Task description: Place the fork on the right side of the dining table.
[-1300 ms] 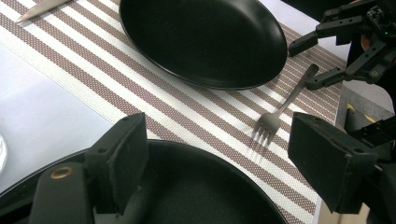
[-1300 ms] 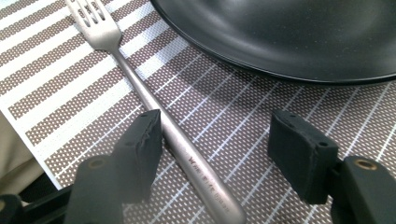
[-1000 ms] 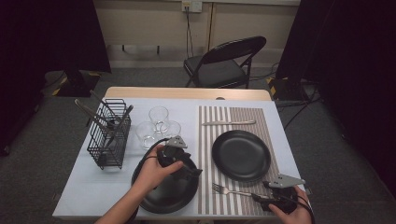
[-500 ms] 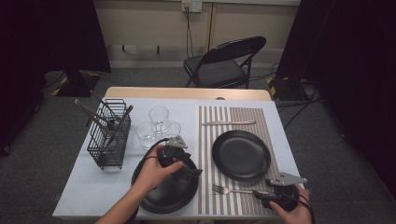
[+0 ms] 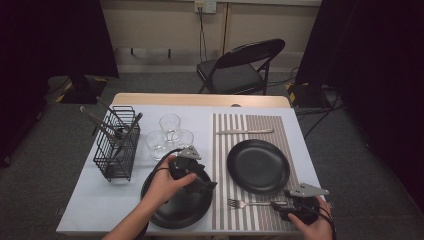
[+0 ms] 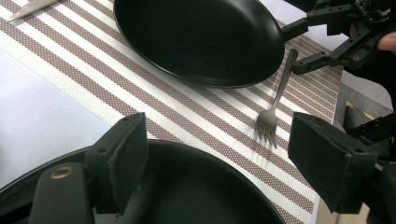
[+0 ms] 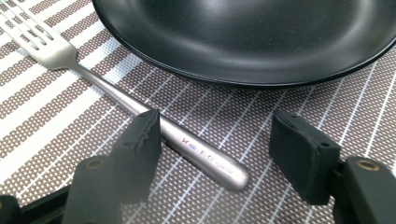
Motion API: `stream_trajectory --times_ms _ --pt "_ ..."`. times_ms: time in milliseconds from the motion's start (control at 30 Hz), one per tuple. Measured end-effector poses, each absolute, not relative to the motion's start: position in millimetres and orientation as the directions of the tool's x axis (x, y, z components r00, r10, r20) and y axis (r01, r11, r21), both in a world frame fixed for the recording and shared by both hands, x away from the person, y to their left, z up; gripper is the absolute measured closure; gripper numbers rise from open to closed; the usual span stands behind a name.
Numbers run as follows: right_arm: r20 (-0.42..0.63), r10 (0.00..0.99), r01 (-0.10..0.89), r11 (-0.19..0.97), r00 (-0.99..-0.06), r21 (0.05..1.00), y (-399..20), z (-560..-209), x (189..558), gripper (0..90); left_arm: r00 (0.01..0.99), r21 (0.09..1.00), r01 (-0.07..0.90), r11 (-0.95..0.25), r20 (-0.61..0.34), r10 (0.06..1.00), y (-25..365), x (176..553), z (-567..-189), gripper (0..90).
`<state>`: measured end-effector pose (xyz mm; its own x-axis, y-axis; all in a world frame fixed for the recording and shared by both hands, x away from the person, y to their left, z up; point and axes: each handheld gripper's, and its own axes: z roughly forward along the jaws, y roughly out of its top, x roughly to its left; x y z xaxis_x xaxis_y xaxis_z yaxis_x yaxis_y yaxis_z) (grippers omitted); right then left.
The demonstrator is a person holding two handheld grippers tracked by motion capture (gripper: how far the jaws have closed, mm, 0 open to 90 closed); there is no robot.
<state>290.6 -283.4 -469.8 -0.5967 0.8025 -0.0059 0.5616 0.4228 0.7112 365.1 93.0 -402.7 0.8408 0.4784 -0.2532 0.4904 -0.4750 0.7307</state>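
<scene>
Steel fork (image 7: 140,109) lying between right gripper's (image 7: 219,154) parted jaws, ungrasped; place-setting step; next: closing squarely on handle; left gripper (image 6: 224,154) unclenched.

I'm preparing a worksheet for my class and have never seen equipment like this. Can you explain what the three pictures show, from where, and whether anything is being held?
No robot here: a person holds a hand-held two-jaw tool in each hand. The high view looks down on a pale table. The other two pictures come from cameras riding on the tools, looking along their black jaws.

On a striped brown-and-white placemat lie a round black plate, a silver metal fork and a silver knife. A second black plate, three clear glasses and a black wire basket sit to the left.

The left gripper hovers open above the second plate. The right gripper is open, jaws either side of the fork's handle. Nothing is gripped.
</scene>
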Motion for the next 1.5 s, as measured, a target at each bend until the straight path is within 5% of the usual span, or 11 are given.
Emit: stream_trajectory --times_ms 733,1500 --pt "0.077 0.839 0.581 0.304 -0.539 0.755 -304.8 -441.4 289.4 29.3 0.847 0.736 0.48 -0.478 -0.246 0.471 94.2 362.4 -398.2 20.0" --pt "0.067 0.794 0.559 0.362 -0.604 0.746 -272.9 -428.6 314.2 28.2 0.838 0.735 0.483 -0.476 -0.23 0.495 114.1 354.7 -398.2 20.3"
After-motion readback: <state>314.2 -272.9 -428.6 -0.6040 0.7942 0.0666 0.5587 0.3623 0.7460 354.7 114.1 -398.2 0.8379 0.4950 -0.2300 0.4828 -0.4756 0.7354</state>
